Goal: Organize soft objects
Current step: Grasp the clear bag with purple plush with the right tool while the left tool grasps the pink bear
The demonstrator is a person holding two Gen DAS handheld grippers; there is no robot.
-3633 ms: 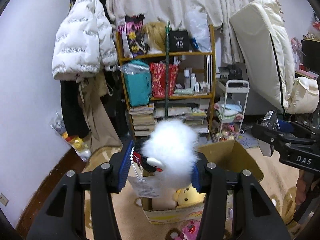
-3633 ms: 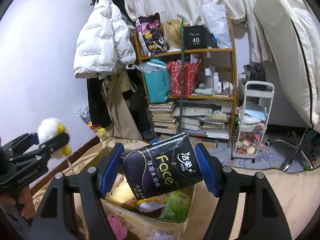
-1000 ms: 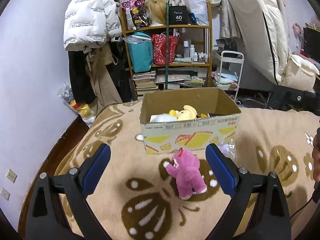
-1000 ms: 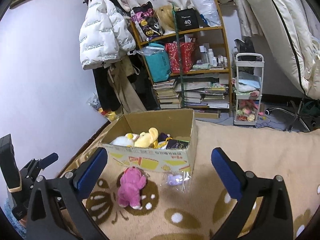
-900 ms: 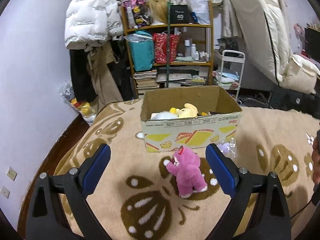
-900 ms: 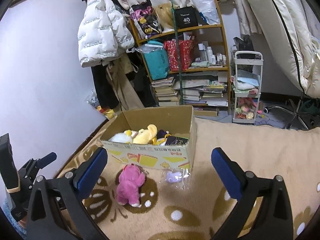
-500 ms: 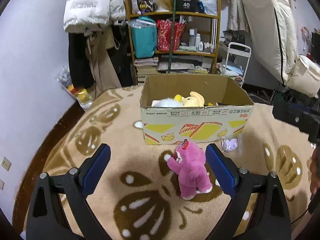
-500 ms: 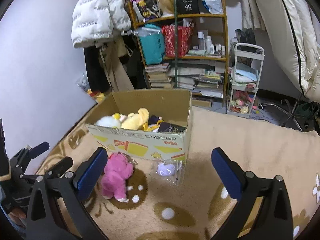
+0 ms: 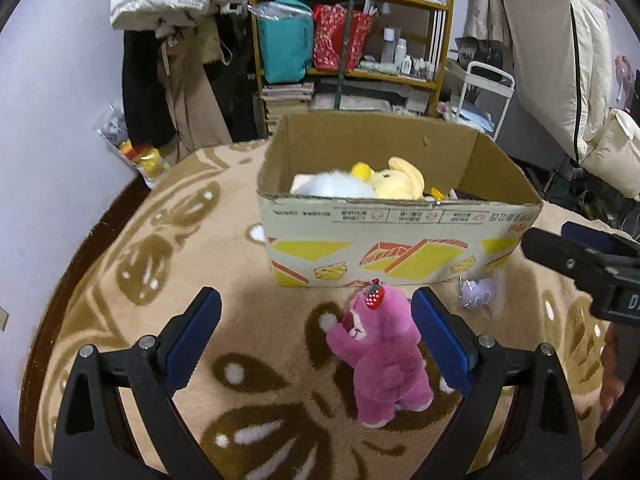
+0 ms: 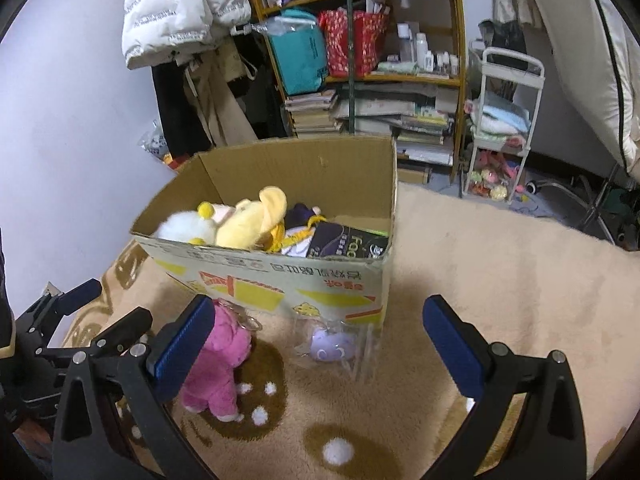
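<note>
Open brown cardboard box on the patterned beige blanket: holds white fluffy plush, yellow plush, dark tissue pack. Outstanding, just in front: pink plush bear, small purple plush in clear wrapper. Left claw and right claw both spread wide, empty. Nothing blocks either.

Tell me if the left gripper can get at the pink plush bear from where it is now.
Probably yes. The left gripper is open, and the pink plush bear stands on the blanket between its fingers, close to the right-side one. Nothing covers it; the cardboard box sits just behind.
</note>
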